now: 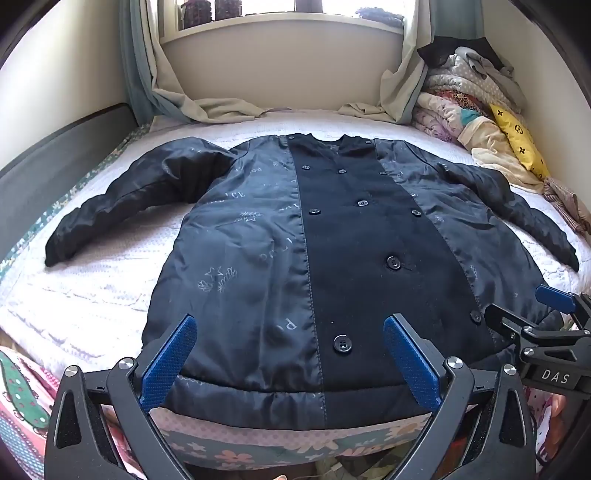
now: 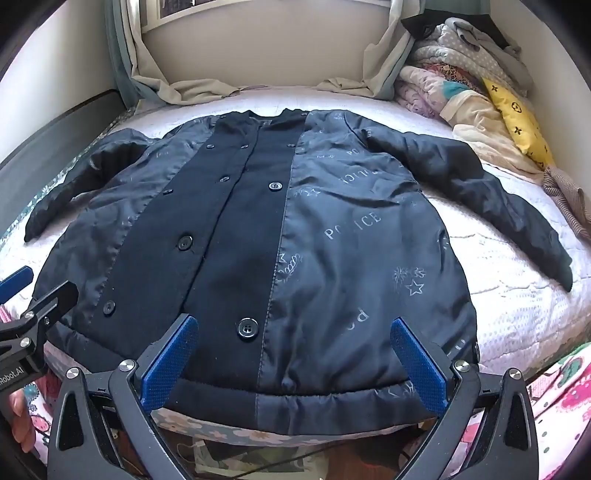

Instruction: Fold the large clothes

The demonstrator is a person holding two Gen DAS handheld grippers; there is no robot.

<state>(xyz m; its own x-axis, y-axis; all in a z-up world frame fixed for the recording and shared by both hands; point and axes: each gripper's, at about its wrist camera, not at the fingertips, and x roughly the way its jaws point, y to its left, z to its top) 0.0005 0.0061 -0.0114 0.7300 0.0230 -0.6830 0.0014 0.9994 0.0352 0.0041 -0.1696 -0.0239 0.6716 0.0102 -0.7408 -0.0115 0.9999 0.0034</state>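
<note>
Left wrist view has the left gripper (image 1: 290, 363) with its blue fingers (image 1: 168, 363) spread wide over the hem, gripping nothing. Same for the right gripper (image 2: 295, 365), spread and hovering at the hem. That dark navy padded jacket with black buttons (image 1: 332, 240) lies flat, sleeves out, on the white quilted bed (image 1: 92, 295).

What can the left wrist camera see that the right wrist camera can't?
Only the left wrist view shows dark baskets on the windowsill, and the right tool off to the side.

Only the right wrist view shows the word POLICE clearly, and the left tool.

Both show the dark coat spread flat on the bed, and the yellow pillow.
</note>
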